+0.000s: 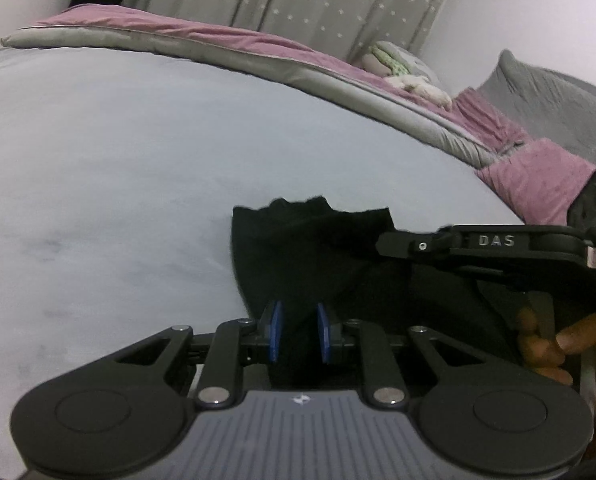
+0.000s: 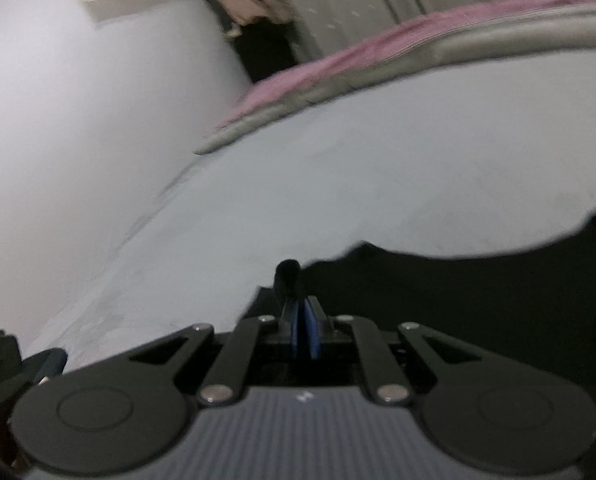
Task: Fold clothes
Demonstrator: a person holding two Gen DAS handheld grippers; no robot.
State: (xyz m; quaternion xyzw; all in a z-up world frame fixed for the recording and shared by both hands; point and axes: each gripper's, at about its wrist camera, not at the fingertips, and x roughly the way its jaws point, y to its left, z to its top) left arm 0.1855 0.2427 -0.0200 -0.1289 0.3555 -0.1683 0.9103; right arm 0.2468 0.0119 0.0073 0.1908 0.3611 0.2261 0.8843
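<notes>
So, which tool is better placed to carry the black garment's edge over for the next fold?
Probably the right tool: it is shut on a pinch of the black garment. The left tool is open, with cloth between its pads but not gripped.

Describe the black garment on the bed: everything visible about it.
The black garment is soft, matte, dark fabric lying rumpled on the pale grey-blue bed sheet, its far edge wavy and uneven. No seams or print are discernible. The right gripper is shut on a pinched tuft of its edge. The left gripper sits open with fabric between its blue pads, not clamped.
</notes>
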